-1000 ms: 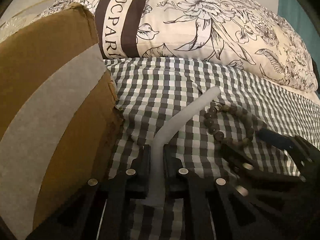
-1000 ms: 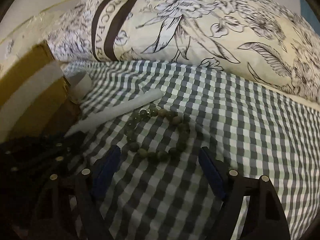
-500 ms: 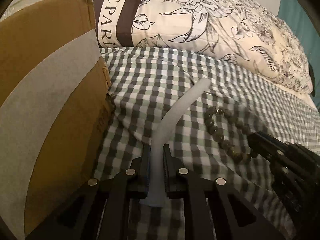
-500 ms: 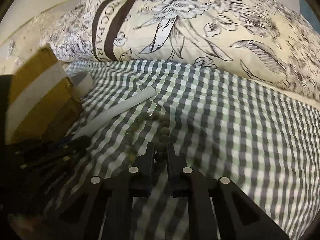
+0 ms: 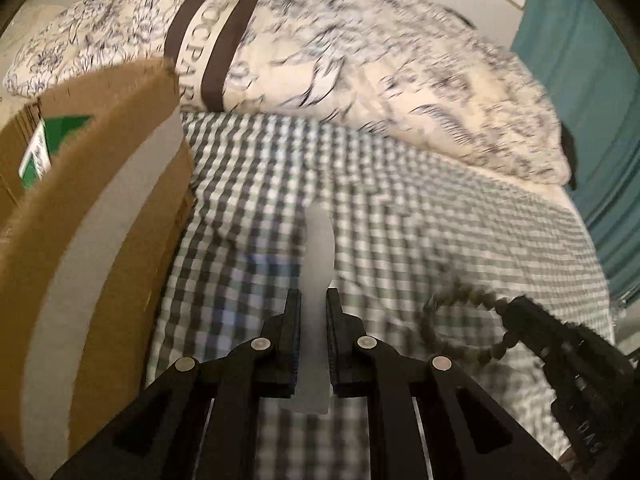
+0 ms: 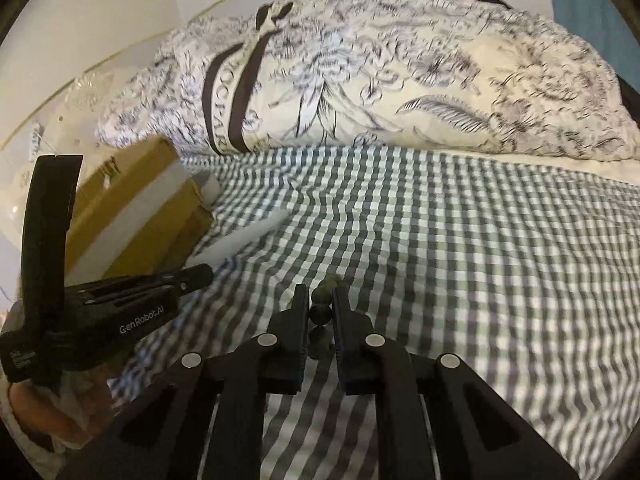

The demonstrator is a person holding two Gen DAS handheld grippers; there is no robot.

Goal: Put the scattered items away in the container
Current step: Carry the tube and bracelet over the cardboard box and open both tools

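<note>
Checked bedsheet (image 5: 400, 208) clear below. My left gripper (image 5: 311, 312) clamps the white tube (image 5: 318, 248); my right gripper (image 6: 320, 312) pinches the bead bracelet (image 6: 322, 308). Carry both level over the cardboard box (image 5: 100, 184), far left, before releasing.

You're working over a bed with a checked sheet (image 6: 460, 248). A floral pillow (image 6: 400, 80) lies at its head. A cardboard box (image 5: 100, 220) sits at the left.

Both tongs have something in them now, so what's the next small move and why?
Probably carry both toward the cardboard box at the left. The left tongs are shut on the white tube, the right tongs on the bead bracelet, and neither item is over the box yet.
</note>
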